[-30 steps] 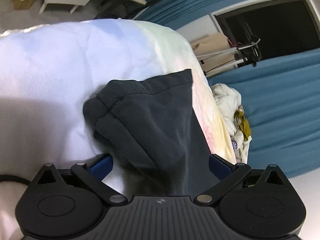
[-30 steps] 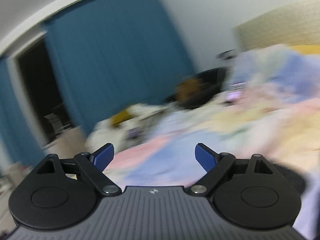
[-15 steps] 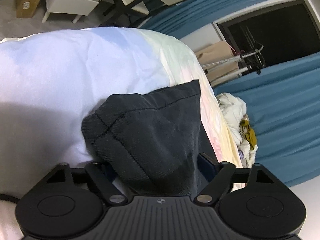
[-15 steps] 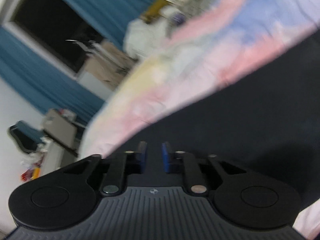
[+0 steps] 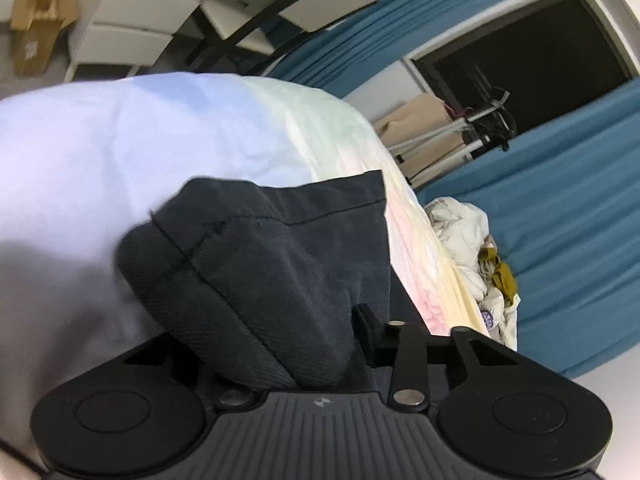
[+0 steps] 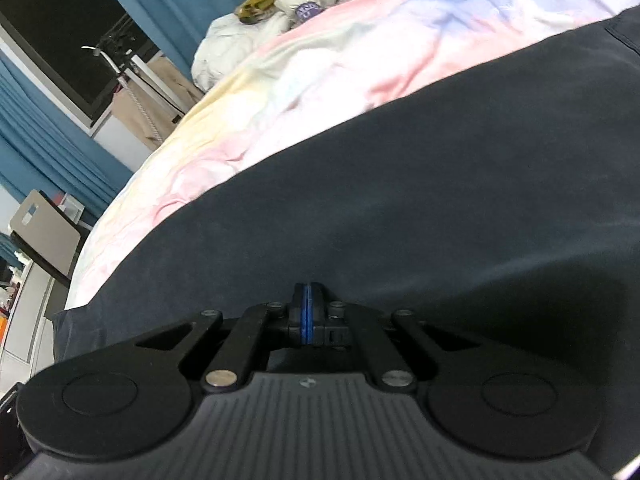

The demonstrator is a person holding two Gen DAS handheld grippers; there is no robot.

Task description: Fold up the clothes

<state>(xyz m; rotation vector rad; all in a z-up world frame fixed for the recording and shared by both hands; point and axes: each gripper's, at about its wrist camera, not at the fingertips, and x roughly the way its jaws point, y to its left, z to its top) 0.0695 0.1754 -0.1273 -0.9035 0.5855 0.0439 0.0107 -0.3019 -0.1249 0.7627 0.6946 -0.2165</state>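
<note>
A dark navy garment (image 5: pixel 280 264) lies on a pastel tie-dye bed cover (image 5: pixel 168 128). In the left wrist view its hemmed, seamed end bunches up over my left gripper (image 5: pixel 288 344), which is shut on the cloth. One finger (image 5: pixel 366 330) shows and the other is buried under the fabric. In the right wrist view the same garment (image 6: pixel 420 184) spreads wide and flat across the bed cover (image 6: pixel 304 68). My right gripper (image 6: pixel 306 308) is shut at the near edge, blue pads pressed together on the cloth.
A heap of white and mustard laundry (image 6: pixel 276 4) sits at the far end of the bed, before blue curtains (image 5: pixel 560 208) and a dark window (image 5: pixel 528 68). White drawers (image 5: pixel 132 28) and a cardboard box (image 5: pixel 36 24) stand on the floor beyond the bed.
My left gripper went from open around the garment's end to shut on it. My right gripper swung down from the room to the garment's edge and closed there.
</note>
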